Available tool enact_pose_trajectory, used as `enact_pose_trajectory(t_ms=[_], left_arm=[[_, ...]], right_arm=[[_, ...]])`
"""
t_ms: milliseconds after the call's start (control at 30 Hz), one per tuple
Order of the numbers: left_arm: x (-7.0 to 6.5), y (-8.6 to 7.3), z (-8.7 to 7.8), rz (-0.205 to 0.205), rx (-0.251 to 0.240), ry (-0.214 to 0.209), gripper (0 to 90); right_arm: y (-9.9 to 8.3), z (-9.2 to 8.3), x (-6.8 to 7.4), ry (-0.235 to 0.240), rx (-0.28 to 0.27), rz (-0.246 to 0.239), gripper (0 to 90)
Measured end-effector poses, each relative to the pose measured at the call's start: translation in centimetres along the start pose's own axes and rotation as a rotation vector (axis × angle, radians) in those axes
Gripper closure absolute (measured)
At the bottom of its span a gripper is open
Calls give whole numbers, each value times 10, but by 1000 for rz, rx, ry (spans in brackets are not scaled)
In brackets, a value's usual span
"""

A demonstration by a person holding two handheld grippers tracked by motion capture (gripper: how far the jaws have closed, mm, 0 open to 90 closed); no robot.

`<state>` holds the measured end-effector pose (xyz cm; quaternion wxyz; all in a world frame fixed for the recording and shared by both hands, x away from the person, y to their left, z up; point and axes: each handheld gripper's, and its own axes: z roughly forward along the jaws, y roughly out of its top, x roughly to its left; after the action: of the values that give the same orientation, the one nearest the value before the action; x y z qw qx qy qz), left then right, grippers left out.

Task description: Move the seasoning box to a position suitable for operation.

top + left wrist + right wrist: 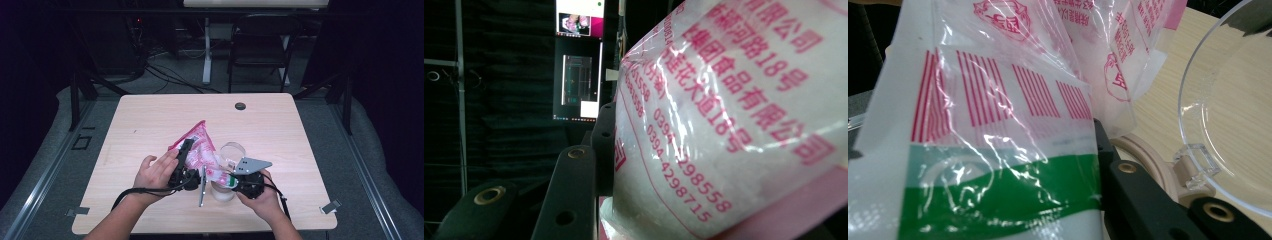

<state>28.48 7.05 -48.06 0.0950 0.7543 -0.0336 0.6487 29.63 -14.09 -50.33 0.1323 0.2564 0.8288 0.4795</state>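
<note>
the pale wooden bench (150,125) carries everything, and its near edge is partly hidden by the person's forearms. over its near middle a pink and white printed bag (197,145) is held up tilted, top corner pointing away; its lower end is lost behind the two tools. in the left gripper view the bag (734,125) bulges with something white, and the red print on it is cut off at the edges. the left tongs (183,159) pinch the bag at its left side; one black jaw shows beside it, the other is covered by the plastic. the right tongs (226,176) are pressed together on the bag's lower corner, the one with a green band (998,200). a clear container (232,152) sits just beside the bag, its base hidden. a small dark disc (240,106) lies well apart near the far edge, too small to make out.
</note>
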Motion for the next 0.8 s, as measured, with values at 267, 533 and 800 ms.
enact_pose_trajectory(t_ms=[267,533,800], left_arm=[[1,-1,-1,7,0,8,640],[2,1,-2,12,-14,9,642],[1,3,-1,6,-26,8,643]], right_arm=[[1,3,0,9,-3,0,900],[0,1,0,3,2,-2,900],[-2,0,-1,-4,7,7,900]])
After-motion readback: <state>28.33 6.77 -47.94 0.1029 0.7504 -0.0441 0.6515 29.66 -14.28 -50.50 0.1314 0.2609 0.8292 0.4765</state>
